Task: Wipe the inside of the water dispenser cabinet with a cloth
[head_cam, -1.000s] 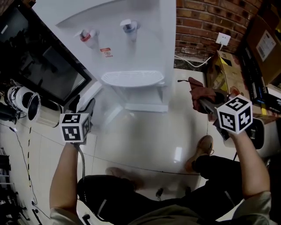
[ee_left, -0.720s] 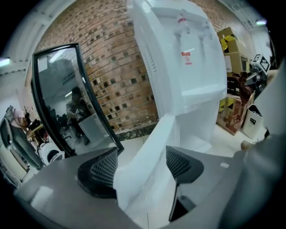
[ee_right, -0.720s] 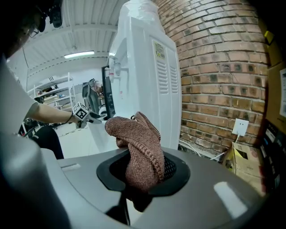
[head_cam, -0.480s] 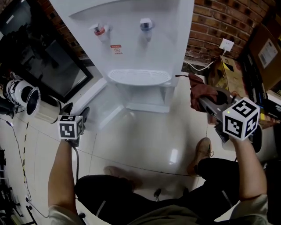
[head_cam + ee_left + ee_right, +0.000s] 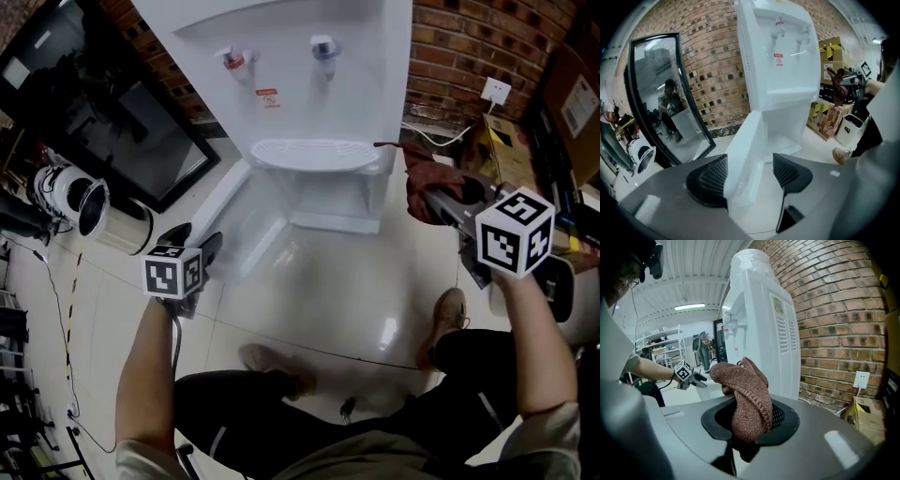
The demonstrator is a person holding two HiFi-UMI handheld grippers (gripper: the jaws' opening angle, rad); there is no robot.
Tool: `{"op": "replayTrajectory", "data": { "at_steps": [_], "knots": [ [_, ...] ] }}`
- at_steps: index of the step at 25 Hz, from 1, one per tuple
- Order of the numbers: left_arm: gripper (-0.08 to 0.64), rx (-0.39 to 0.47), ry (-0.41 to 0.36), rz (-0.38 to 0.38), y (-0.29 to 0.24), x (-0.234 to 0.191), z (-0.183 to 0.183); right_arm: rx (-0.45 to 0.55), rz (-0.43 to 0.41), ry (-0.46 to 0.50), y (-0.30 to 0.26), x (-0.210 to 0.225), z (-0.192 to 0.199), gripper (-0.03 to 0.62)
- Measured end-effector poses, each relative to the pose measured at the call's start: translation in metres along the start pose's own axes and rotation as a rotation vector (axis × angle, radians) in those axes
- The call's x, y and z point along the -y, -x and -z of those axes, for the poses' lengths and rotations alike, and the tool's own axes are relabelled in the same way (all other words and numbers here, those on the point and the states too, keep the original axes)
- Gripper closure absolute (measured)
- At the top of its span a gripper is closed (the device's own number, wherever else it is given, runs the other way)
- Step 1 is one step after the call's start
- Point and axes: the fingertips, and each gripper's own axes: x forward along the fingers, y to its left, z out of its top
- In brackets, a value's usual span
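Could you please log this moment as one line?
left gripper: open, jaws just narrowing, cabinet door ahead ungripped | right gripper: shut on cloth | cabinet: open, cloth not yet inside

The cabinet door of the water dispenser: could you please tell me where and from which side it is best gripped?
Probably its free vertical edge, approached from the front left. The cabinet door stands swung open from the water dispenser as a thin upright panel, that edge facing outward, so both faces can be pinched.

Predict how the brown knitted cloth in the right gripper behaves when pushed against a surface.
The brown knitted cloth is probably floppy: it folds and droops over the right gripper. Likely light: one pinch holds it up. Its coarse weave should grip, not slide.
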Motion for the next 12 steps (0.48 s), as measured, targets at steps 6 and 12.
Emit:
{"op": "replayTrajectory", "data": {
  "at_steps": [6,12],
  "knots": [
    [0.293,0.045,0.050,-0.082,0.028,-0.012,0.007,0.028,-0.033,-0.012,-0.003,-0.008,-0.007,0.491],
    [0.282,-0.059,0.182,-0.102,0.030,-0.040,0.055,0.025,-0.044,-0.010,-0.002,-0.010,-0.005,0.491]
  ]
}}
